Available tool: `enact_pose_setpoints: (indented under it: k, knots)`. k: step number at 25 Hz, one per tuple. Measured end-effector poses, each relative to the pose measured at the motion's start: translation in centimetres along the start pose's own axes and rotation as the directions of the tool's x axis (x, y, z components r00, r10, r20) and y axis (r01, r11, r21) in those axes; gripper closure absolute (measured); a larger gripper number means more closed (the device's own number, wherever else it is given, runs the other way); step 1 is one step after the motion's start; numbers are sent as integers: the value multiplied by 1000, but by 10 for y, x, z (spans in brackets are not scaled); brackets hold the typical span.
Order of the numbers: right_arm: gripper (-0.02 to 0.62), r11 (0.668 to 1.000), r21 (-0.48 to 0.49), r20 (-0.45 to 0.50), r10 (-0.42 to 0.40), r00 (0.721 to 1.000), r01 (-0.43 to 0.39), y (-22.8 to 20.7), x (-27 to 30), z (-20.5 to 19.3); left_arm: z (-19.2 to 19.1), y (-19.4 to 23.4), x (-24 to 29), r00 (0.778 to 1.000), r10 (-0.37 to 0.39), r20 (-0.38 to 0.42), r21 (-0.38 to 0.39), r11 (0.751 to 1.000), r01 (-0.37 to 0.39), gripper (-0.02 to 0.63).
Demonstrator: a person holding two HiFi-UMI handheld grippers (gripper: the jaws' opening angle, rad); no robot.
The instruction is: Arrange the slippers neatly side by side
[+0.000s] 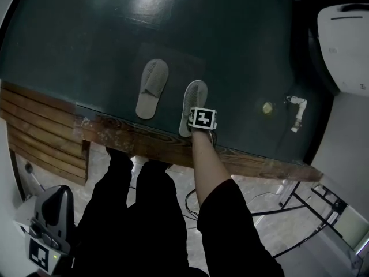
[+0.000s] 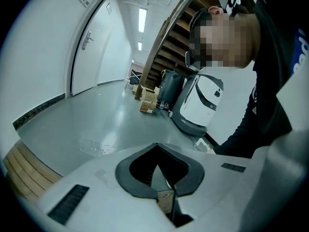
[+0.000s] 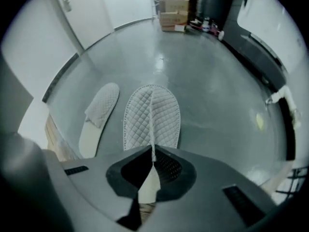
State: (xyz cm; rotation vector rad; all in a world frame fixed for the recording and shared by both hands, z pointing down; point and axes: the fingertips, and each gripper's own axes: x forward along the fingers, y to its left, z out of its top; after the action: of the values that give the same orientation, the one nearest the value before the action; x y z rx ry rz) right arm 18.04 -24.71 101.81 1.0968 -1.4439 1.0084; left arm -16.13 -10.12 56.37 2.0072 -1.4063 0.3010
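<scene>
Two pale quilted slippers lie toes-away on the dark green floor. The left slipper (image 1: 153, 88) (image 3: 99, 114) lies free and tilts a little to the right. My right gripper (image 1: 199, 118) (image 3: 153, 154) is shut on the right slipper (image 1: 193, 100) (image 3: 152, 116), pinching its quilted upper into a raised ridge near the heel end. About a slipper's width of floor separates the two. My left gripper (image 1: 52, 212) (image 2: 163, 177) hangs low at my left side, far from both slippers, jaws shut with nothing in them.
A wooden step edge (image 1: 144, 140) runs just behind the slippers' heels. A white machine (image 1: 346, 45) stands at the far right, with a white pipe fitting (image 1: 297, 111) and a yellowish floor spot (image 1: 267, 107) nearby. Cardboard boxes (image 3: 171, 6) sit far ahead.
</scene>
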Motion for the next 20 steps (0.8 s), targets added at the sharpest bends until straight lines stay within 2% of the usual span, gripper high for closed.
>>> enact_pose_setpoints:
  k: [2, 4, 14, 20]
  knots:
    - [588, 994, 104, -2, 30, 1000, -30, 9, 3, 5, 0, 1, -1, 1000, 1, 3, -7, 1000, -1, 615]
    - [588, 987, 159, -8, 39, 999, -38, 20, 8, 12, -1, 6, -4, 1000, 9, 3, -13, 1000, -9, 615]
    - [588, 978, 206, -10, 25, 1000, -22, 71, 34, 43, -9, 51, -39, 994, 109, 29, -55, 993, -107, 615]
    - [588, 973, 230, 2, 1, 1000, -1, 78, 51, 55, -25, 70, -58, 990, 136, 27, -92, 987, -133, 615]
